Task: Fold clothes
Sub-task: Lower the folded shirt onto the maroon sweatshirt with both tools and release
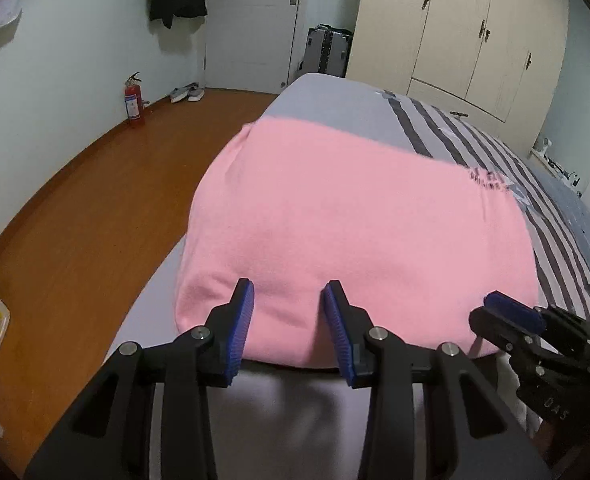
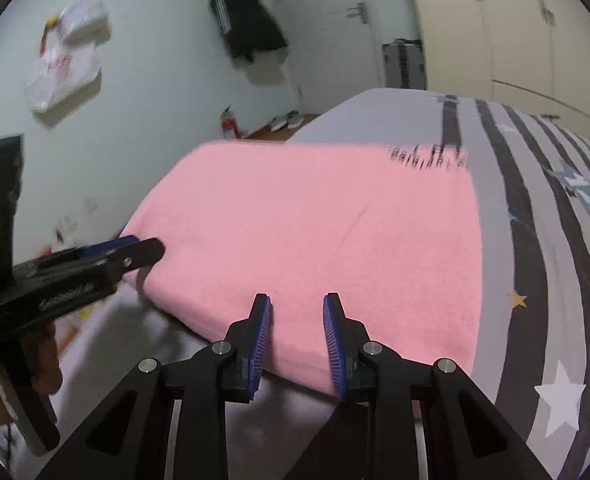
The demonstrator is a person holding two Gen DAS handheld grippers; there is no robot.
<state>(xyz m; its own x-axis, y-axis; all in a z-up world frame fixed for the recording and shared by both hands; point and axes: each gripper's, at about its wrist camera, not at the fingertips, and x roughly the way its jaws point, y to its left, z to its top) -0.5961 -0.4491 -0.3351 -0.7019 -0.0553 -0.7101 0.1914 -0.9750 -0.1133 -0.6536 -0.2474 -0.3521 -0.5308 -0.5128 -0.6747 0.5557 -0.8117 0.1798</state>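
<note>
We could read only "DAS", embossed on the black body of the right gripper [image 1: 515, 316] in the left wrist view. Dark print on the pink garment [image 2: 315, 232], red marks on the plastic bag [image 2: 61, 72] and the left gripper's [image 2: 139, 246] raised lettering were too blurred.

The folded garment [image 1: 355, 232] lies on the bed [image 1: 335, 96], both claws at its near edge.

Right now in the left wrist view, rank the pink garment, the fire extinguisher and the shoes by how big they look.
1. Pink garment, nearest, so flattered.
2. Fire extinguisher.
3. Shoes, close to the extinguisher, so unsure.
</note>
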